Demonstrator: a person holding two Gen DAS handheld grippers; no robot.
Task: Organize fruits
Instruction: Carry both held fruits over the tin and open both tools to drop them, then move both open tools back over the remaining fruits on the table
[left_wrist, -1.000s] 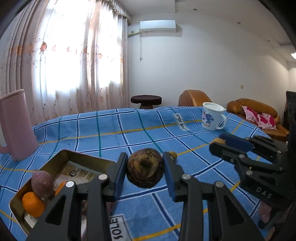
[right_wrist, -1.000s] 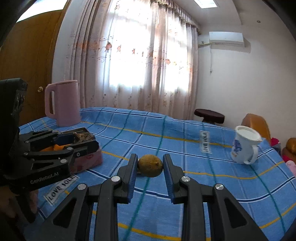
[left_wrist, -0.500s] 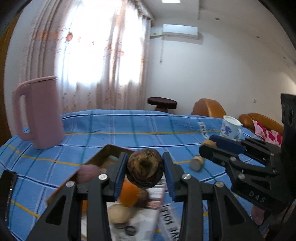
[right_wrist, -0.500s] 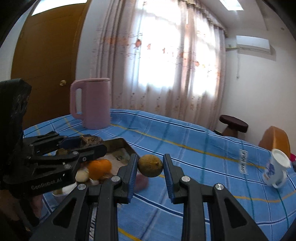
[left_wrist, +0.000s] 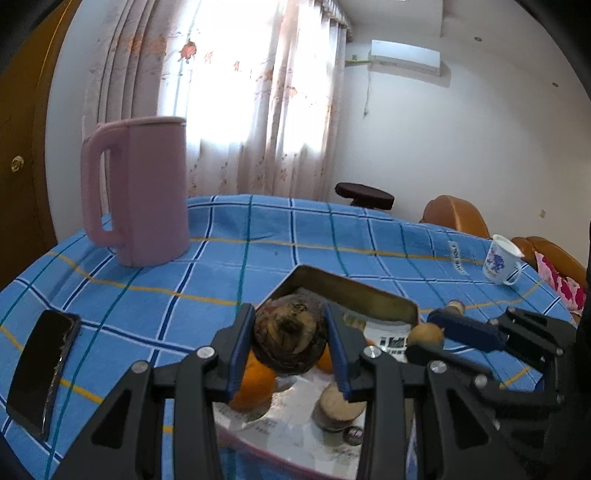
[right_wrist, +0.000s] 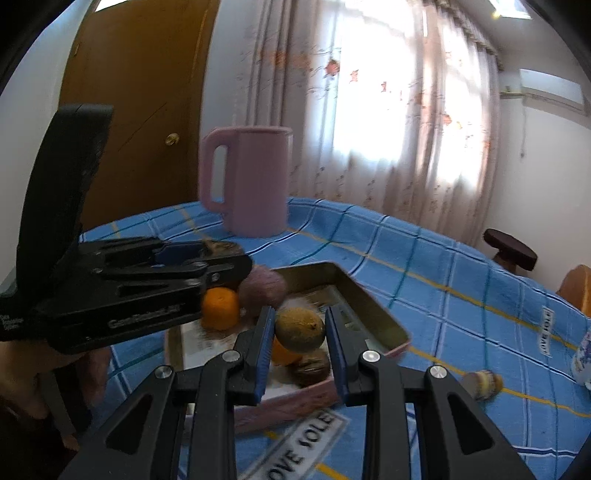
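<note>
The left gripper (left_wrist: 290, 341) is pinching a dark brown, rough-skinned fruit (left_wrist: 290, 341) between its blue pads, and it is hanging over the tin tray (left_wrist: 354, 293), w/ the fruit above the tray's inside near its far corner. The right gripper (right_wrist: 300, 330) is squeezing a small yellow-brown fruit (right_wrist: 300, 330) (a kiwi or similar, hard to say) and is holding it over the same tray (right_wrist: 364, 301), roughly above the tray's middle. In the left wrist view the right gripper is coming in from the right edge w/ that small fruit (left_wrist: 425, 336) at its tip.

The tray is sitting on the table w/ the blue checked cloth (left_wrist: 221, 266), one corner pointing toward the far edge. Inside it: an orange (right_wrist: 220, 308) at the left side, a dull purple round fruit (right_wrist: 263, 290) just behind it, another orange fruit and a dark brown one (right_wrist: 311, 365) under the right gripper's load. Printed paper is lining the tray floor.

A pink jug (left_wrist: 138, 199) is standing upright near the table's far left corner. A black phone (left_wrist: 42, 373) is lying flat by the left edge. A white mug w/ blue print (left_wrist: 501, 262) is standing toward the far right edge. A small round thing (right_wrist: 482, 384) is lying on the cloth right of the tray, apart from it (too blurred to name).
</note>
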